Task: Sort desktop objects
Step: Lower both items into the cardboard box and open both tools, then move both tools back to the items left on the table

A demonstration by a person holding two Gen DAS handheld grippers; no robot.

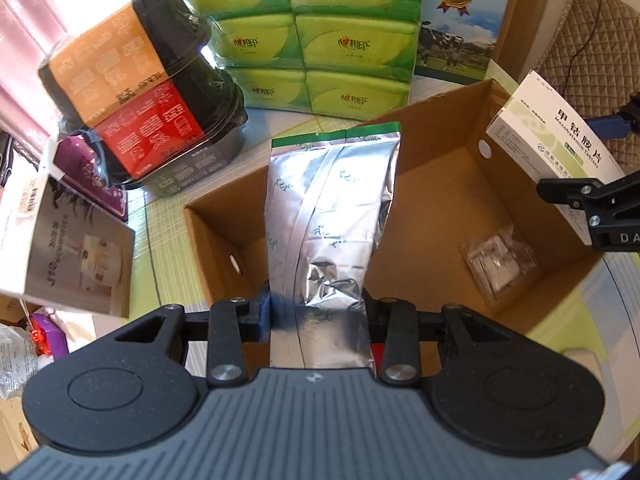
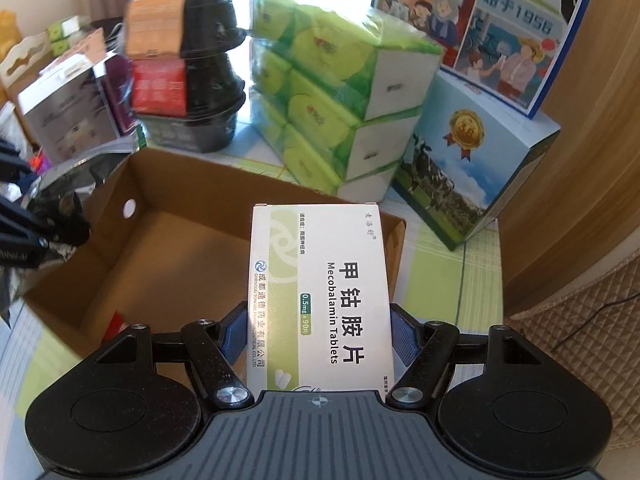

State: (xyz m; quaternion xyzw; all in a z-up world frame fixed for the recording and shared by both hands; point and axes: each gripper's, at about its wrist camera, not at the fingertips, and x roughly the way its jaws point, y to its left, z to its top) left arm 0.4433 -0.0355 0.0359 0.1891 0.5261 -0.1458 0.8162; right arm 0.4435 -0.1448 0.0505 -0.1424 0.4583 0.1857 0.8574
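My left gripper is shut on a silver foil pouch with a green top strip, held upright over the open cardboard box. A small clear plastic packet lies on the box floor at the right. My right gripper is shut on a white and green Mecobalamin tablet box, held over the near right part of the cardboard box. In the left wrist view that tablet box and the right gripper's fingers hang above the box's right wall.
Behind the box stand a stack of black food bowls with orange and red sleeves, a green tissue multipack and a blue milk carton box. A grey product box sits at the left. A quilted chair is at the right.
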